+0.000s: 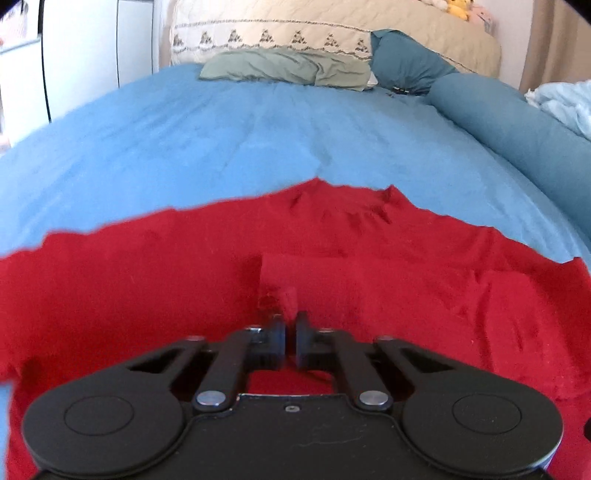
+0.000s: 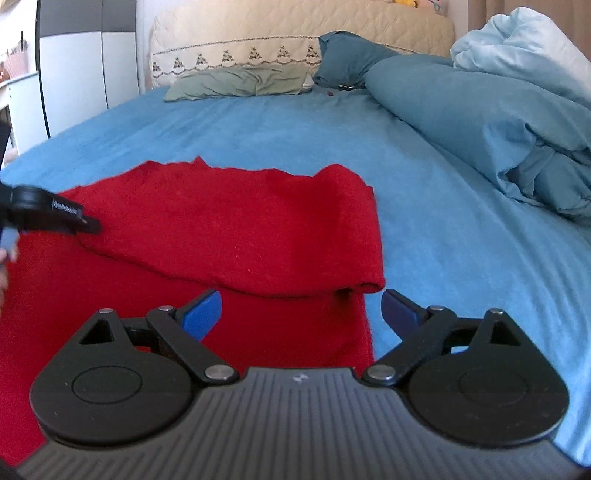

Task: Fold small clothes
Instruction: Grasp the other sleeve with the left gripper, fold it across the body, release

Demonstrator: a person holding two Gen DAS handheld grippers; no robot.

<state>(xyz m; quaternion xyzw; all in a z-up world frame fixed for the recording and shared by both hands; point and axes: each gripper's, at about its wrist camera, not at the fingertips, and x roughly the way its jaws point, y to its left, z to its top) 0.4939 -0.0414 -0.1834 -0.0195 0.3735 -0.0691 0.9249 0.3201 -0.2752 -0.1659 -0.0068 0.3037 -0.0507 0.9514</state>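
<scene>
A red garment (image 1: 147,280) lies spread on the blue bed sheet (image 1: 221,140). My left gripper (image 1: 290,325) is shut and pinches a small bunch of the red cloth between its fingertips. In the right wrist view the same red garment (image 2: 236,229) has its far part folded over toward me, with a rolled fold edge at the right. My right gripper (image 2: 301,314) is open with blue pads (image 2: 203,314), hovering just in front of that fold edge and holding nothing. The left gripper (image 2: 85,223) shows at the left of that view, on the cloth.
A green pillow (image 1: 288,68) and a teal pillow (image 1: 402,61) lie at the head of the bed by a beige quilted headboard (image 1: 332,26). A bunched teal and light blue duvet (image 2: 498,110) fills the right side. White cabinets (image 2: 74,74) stand at the left.
</scene>
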